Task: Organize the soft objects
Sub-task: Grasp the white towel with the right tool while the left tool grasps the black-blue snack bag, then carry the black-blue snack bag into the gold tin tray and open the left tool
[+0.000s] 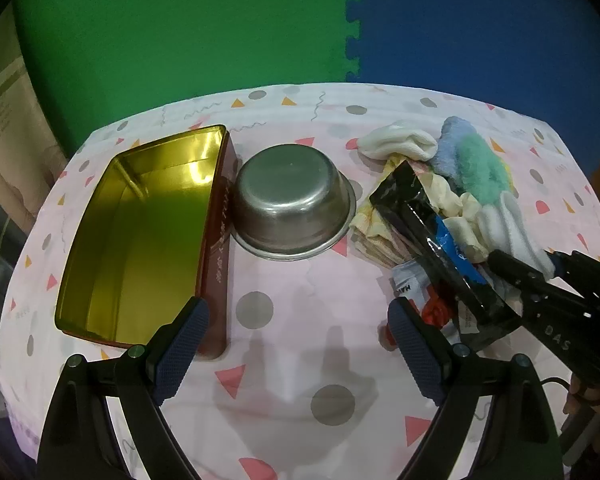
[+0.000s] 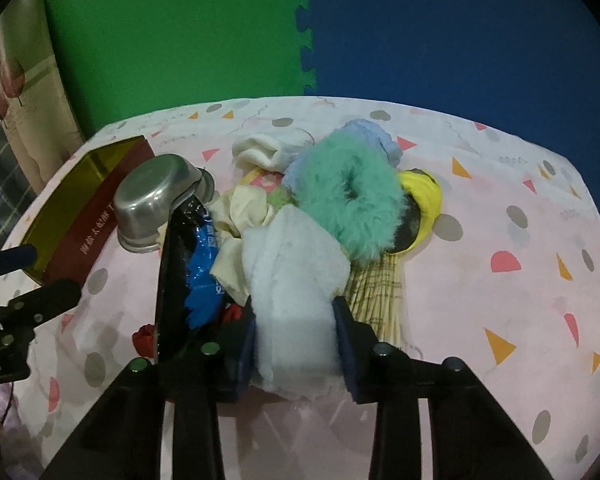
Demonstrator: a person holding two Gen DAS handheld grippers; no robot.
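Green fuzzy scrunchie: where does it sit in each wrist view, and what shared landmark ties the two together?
Left wrist: green fuzzy scrunchie lies upper right, in the soft pile, right of the upturned steel bowl.
Right wrist: scrunchie at centre, behind the white cloth between the fingers.
Shared landmark: the steel bowl, left of the pile in both.

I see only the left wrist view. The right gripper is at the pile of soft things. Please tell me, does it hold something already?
Observer: Yes. In the right wrist view, the right gripper has a pale fluffy cloth between its fingers.
Operator: Is the green fluffy ring a closed ring? I see only a green lump.
Observer: It is a ring with a hole in the middle, lying just beyond the cloth.
Operator: Is anything hidden behind it?
Observer: A yellow piece lies on its right side, and a bundle of thin sticks lies under the pile, beside the right finger.
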